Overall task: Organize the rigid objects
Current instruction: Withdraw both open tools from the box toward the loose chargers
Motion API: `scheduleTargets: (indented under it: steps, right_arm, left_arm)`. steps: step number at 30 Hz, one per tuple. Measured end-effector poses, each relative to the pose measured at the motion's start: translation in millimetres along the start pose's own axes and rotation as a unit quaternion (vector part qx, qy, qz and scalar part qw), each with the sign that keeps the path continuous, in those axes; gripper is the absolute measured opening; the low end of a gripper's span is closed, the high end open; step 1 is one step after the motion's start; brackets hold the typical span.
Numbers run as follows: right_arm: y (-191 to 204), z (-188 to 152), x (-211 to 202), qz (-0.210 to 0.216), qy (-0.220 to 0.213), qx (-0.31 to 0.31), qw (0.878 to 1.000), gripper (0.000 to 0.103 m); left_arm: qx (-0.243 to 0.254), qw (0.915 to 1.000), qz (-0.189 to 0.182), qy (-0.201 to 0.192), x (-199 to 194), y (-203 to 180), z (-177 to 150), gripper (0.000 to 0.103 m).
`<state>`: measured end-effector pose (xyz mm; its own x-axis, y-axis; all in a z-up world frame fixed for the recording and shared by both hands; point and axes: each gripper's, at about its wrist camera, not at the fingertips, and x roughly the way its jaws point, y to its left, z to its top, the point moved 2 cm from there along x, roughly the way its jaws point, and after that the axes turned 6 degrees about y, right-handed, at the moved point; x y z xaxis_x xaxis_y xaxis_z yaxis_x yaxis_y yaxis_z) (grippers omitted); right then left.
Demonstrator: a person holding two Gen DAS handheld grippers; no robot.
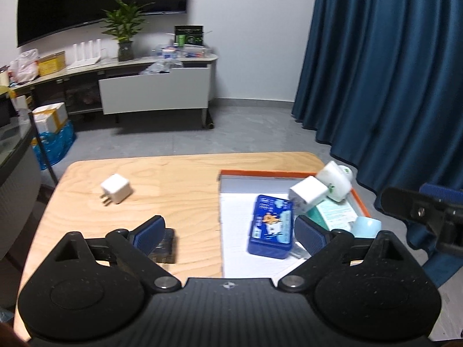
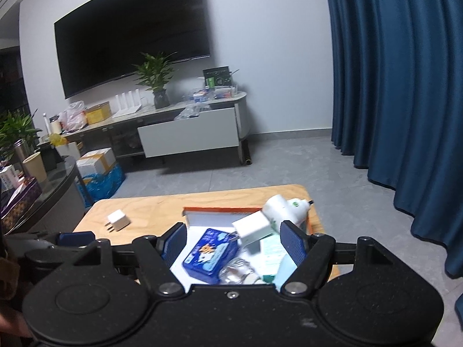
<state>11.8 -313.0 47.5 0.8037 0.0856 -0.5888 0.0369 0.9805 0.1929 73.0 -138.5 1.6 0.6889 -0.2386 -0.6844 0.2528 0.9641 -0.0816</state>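
A white charger cube with prongs lies on the wooden table at the left; it also shows in the right wrist view. An orange-rimmed tray on the right holds a blue tin, a white adapter, a white-and-green device, a teal box and a pale blue cup. A dark block lies by my left gripper's left finger. My left gripper is open and empty over the table and tray edge. My right gripper is open and empty above the tray.
A blue curtain hangs to the right of the table. A TV cabinet with a plant and clutter stands across the grey floor. Boxes and a blue bag sit at the left. A clear glass object lies in the tray.
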Motion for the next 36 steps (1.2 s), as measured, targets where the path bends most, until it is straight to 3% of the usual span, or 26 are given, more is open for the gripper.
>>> scheduleTargets:
  steps: [20, 36]
  right_arm:
    - [69.9, -25.5, 27.5, 0.058, 0.053, -0.046, 0.996, 0.085]
    - [102.1, -37.4, 53.3, 0.085, 0.086, -0.067, 0.990, 0.085]
  left_arm:
    - [-0.053, 0.9975, 0.047, 0.009, -16.7, 72.5, -28.8, 0.099]
    - [-0.091, 0.9925, 0.079, 0.019, -12.6, 120.6, -41.3, 0.099]
